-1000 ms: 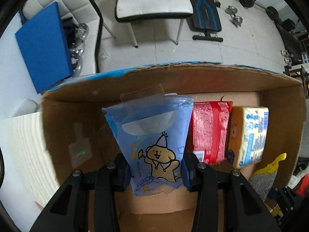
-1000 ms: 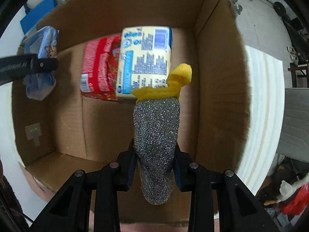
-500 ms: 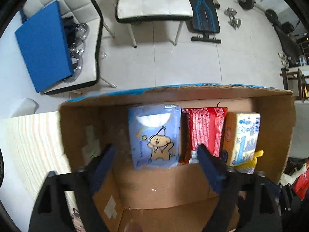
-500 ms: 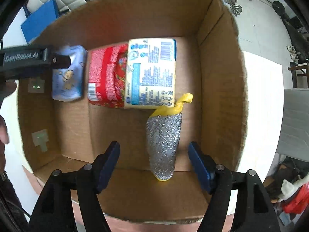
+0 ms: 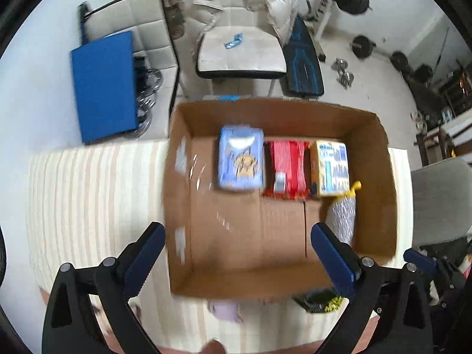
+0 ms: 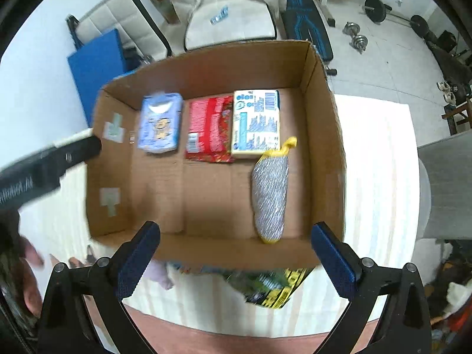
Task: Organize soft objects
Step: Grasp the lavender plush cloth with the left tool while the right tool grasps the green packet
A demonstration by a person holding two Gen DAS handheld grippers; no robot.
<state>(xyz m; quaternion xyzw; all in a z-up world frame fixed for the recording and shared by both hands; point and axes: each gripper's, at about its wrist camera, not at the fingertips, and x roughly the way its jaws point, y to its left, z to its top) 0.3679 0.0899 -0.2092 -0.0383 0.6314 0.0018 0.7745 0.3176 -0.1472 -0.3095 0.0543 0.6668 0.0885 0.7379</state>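
A cardboard box (image 5: 183,206) (image 6: 324,135) sits on a striped mat. Inside lie a light blue pack with a bear (image 5: 240,159) (image 6: 160,122), a red pack (image 5: 285,171) (image 6: 209,129), a yellow and blue pack (image 5: 330,168) (image 6: 256,122) and a silver scrubber with a yellow tip (image 5: 342,216) (image 6: 270,194). My left gripper (image 5: 236,250) is open and empty above the box's near edge. My right gripper (image 6: 234,249) is open and empty above the box's near wall. The left gripper's body also shows in the right wrist view (image 6: 50,165).
A yellow and green pack (image 6: 271,289) (image 5: 320,301) and a pale purple soft item (image 5: 225,309) (image 6: 159,271) lie on the mat (image 5: 88,194) in front of the box. Chairs (image 5: 242,56), a blue board (image 5: 104,85) and weights (image 5: 343,72) stand beyond.
Both grippers opened and let go: the blue pack and the scrubber now lie in the box. Both grippers have pulled up and back from the box.
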